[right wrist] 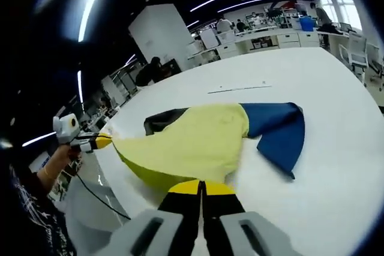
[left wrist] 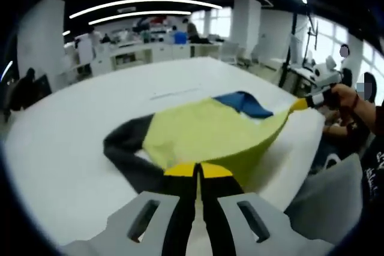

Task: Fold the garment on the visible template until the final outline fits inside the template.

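A yellow garment (left wrist: 210, 127) with a dark grey sleeve (left wrist: 123, 145) and a blue sleeve (left wrist: 246, 103) hangs stretched over the white table (left wrist: 78, 106). My left gripper (left wrist: 198, 169) is shut on the garment's yellow edge, jaws pressed together. At the right of this view, my right gripper (left wrist: 310, 101) pinches the opposite yellow corner. In the right gripper view, my right gripper (right wrist: 201, 185) is shut on the yellow garment (right wrist: 192, 139). The blue sleeve (right wrist: 279, 130) lies flat to its right and the dark sleeve (right wrist: 161, 119) to the left. My left gripper (right wrist: 90, 142) holds the far corner taut.
A thin dark line (right wrist: 239, 89) is marked on the table (right wrist: 336, 82) beyond the garment, seen too as a line (left wrist: 174, 93) from the left. The table's edge runs just under the stretched hem. A hand (right wrist: 57, 160) holds the far gripper. Desks and chairs (left wrist: 156, 49) stand behind.
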`<state>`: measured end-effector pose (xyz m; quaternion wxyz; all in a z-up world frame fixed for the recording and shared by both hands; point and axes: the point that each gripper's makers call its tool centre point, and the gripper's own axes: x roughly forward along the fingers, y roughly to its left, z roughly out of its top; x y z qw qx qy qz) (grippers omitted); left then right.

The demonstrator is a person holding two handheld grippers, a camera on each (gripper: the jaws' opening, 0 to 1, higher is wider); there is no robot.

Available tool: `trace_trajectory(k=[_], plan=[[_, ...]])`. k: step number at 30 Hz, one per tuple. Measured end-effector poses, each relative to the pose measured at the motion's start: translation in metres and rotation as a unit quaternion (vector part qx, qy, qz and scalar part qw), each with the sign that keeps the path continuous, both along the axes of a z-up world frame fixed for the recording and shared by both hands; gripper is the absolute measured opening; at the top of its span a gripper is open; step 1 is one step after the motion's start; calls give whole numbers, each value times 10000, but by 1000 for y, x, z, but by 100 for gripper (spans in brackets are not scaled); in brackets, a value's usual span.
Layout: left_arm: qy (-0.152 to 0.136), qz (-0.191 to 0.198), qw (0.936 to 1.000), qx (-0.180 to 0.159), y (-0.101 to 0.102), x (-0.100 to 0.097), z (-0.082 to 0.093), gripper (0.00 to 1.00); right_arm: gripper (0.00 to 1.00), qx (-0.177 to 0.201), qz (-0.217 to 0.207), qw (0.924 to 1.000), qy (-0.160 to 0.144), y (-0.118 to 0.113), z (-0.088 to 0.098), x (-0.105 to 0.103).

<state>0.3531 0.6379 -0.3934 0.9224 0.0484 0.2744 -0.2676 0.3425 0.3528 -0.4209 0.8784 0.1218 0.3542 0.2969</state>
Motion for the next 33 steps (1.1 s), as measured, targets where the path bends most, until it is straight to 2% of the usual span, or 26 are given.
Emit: trace_trajectory(k=[9, 14, 22, 24, 30, 33], plan=[[253, -2, 9997, 28, 6, -20, -13, 0, 0, -1, 201, 9996, 193, 6, -16, -30], [454, -37, 9989, 52, 3, -25, -28, 0, 0, -238, 237, 9992, 234, 4, -33, -40], [605, 9, 9979, 213, 3, -29, -49, 0, 0, -311, 105, 9989, 337, -3, -56, -41], [678, 11, 9975, 176, 1, -31, -54, 0, 0, -453, 113, 9986, 266, -6, -60, -40], [1014, 6, 9945, 263, 2, -40, -75, 0, 0, -653, 129, 9972, 343, -10, -75, -43], [1057, -12, 9939, 305, 2, -43, -76, 0, 0, -663, 132, 9971, 348, -11, -78, -43]])
